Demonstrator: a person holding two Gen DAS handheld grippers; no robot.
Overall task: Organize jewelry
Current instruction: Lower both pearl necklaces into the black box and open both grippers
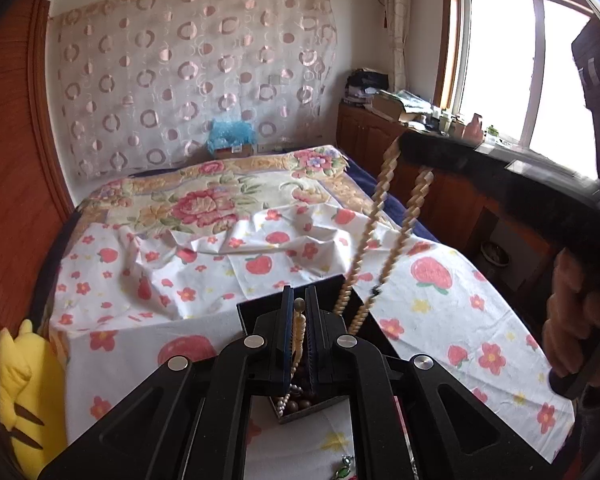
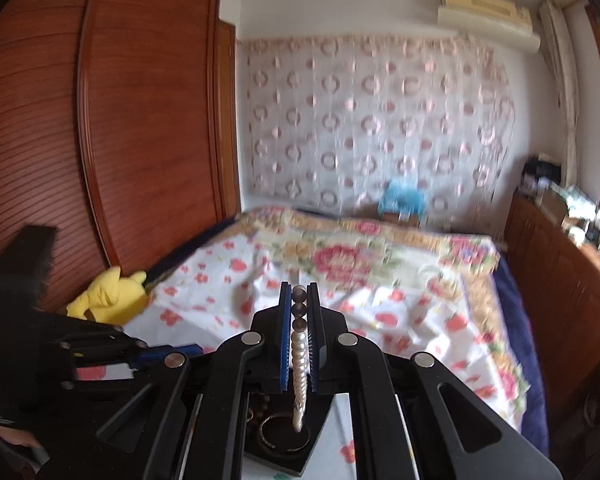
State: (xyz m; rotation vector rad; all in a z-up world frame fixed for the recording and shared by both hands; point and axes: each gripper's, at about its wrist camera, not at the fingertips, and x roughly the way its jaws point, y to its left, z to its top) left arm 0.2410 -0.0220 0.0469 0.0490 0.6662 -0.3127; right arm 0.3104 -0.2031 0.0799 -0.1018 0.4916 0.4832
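The left gripper (image 1: pixel 299 308) is raised above a black jewelry box (image 1: pixel 256 308) that sits on the bed (image 1: pixel 440 292). Its fingers (image 1: pixel 287 320) are clenched on a beaded strand (image 1: pixel 299 330) of pale beads with a darker round bead at the top; the strand runs down between the blue pads into the box, where white pearls and brown beads lie in a heap. To the right in the same view, a long cream-coloured necklace (image 1: pixel 384 216) hangs in two strands from the other gripper's black body and reaches down to the box's right edge.

The right gripper (image 2: pixel 299 300) also has its fingers (image 2: pixel 286 320) clamped on jewelry: a pearl strand (image 2: pixel 300 356) with a few dark beads at its upper end, pinched between the pads. The white pearls hang straight down to the open box (image 2: pixel 300 466) below, where a dark ring-shaped bangle (image 2: pixel 268 436) and some brown beads lie. The left gripper's black body shows at the lower left of this view, and the picture is blurred.

The bed carries a white sheet printed with red strawberries and flowers, with a floral blanket (image 1: pixel 204 196) farther back. A yellow plush toy (image 1: pixel 28 396) rests at the bed's left edge beside a wooden wardrobe (image 2: pixel 140 120). A patterned curtain (image 1: pixel 188 76) covers the far wall, and a window (image 1: pixel 512 80) lights a cluttered wooden cabinet on the right.
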